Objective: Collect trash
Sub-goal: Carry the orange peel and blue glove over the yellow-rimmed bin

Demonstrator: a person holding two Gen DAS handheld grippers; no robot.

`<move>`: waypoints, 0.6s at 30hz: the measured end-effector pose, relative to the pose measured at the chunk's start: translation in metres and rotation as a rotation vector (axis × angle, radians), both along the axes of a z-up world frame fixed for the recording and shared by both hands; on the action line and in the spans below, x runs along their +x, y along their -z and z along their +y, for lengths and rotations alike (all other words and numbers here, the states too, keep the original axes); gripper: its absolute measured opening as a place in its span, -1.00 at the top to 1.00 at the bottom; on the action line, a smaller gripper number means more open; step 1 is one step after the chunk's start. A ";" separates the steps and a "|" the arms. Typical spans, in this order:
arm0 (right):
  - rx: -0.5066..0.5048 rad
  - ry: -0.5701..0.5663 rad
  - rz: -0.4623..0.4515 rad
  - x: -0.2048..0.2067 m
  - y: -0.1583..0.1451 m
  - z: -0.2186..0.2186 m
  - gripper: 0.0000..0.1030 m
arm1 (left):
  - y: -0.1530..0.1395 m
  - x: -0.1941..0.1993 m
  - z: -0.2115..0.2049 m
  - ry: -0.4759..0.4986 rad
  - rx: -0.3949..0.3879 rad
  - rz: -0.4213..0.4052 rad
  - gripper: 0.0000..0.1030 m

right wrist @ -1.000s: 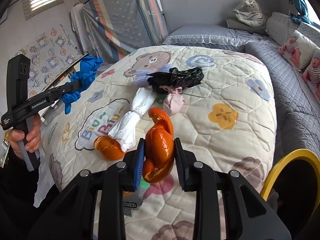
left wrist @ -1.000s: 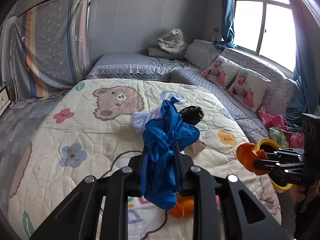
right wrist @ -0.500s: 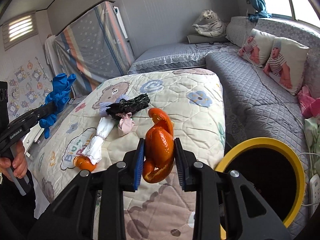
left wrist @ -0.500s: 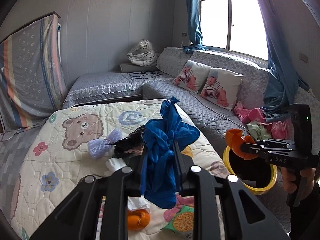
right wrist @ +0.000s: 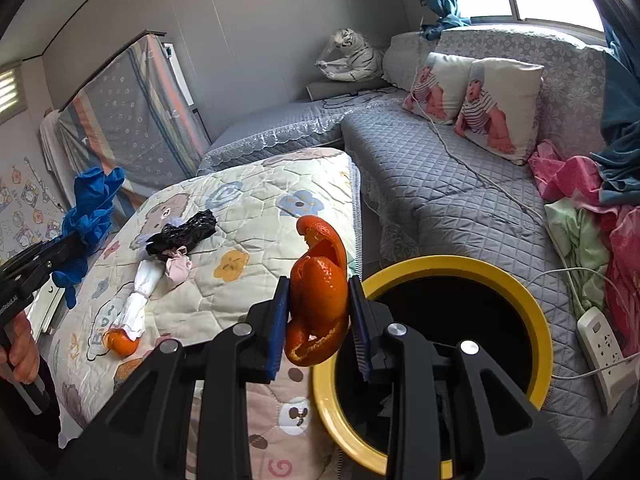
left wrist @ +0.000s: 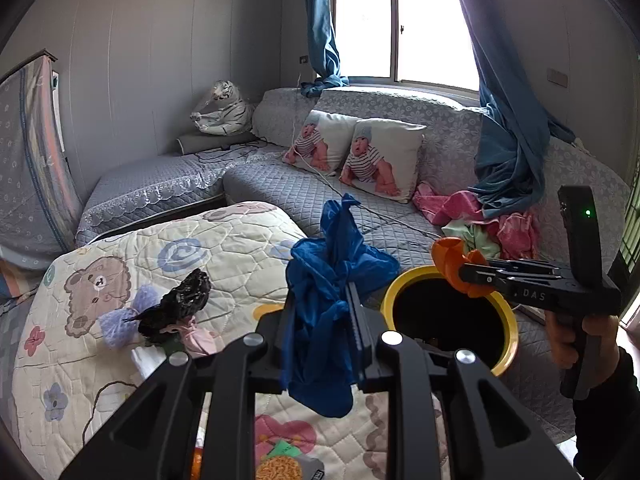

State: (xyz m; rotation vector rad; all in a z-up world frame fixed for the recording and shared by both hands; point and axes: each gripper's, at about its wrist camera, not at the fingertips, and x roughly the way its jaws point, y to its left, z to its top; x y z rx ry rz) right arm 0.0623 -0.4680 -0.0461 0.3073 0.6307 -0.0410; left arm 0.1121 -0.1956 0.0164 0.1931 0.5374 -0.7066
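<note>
We have a curled strip of orange peel (right wrist: 318, 300), glossy outside and paler inside, clamped upright between the blue pads of our right gripper (right wrist: 319, 320), just at the near rim of the yellow bin (right wrist: 440, 266) with its dark mouth. Our left gripper (left wrist: 322, 340) is clamped on a crumpled blue plastic glove (left wrist: 328, 300), limp and bunched, hanging out above and below the fingers, held over the quilt's edge beside the bin. On the cartoon quilt (right wrist: 248, 292) lie a black crinkled wad (right wrist: 184, 234), a pink scrap (right wrist: 178, 268), a white twisted wrapper (right wrist: 140, 300) and another orange piece (right wrist: 122, 342). Grey quilted sofas (right wrist: 440, 184) surround it.
</note>
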 end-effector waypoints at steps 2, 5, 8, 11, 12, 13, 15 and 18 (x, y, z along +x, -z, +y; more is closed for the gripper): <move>0.005 0.025 0.007 -0.004 0.004 -0.009 0.47 | 0.002 -0.001 -0.011 0.023 0.004 0.005 0.59; 0.016 0.060 0.015 -0.010 0.010 -0.022 0.47 | 0.005 -0.004 -0.026 0.050 0.011 0.008 0.59; 0.021 0.093 0.021 -0.015 0.014 -0.034 0.47 | 0.007 -0.006 -0.040 0.077 0.018 0.011 0.59; 0.031 0.120 0.029 -0.020 0.019 -0.046 0.47 | 0.010 -0.008 -0.051 0.094 0.020 0.012 0.59; 0.035 0.130 0.033 -0.021 0.021 -0.050 0.47 | 0.011 -0.009 -0.055 0.101 0.021 0.016 0.59; 0.041 0.141 0.037 -0.022 0.023 -0.053 0.47 | 0.011 -0.010 -0.057 0.108 0.020 0.021 0.59; 0.049 0.159 0.046 -0.024 0.028 -0.060 0.47 | 0.013 -0.012 -0.062 0.120 0.019 0.026 0.59; 0.046 0.192 0.062 -0.025 0.035 -0.070 0.47 | 0.015 -0.014 -0.069 0.134 0.015 0.035 0.59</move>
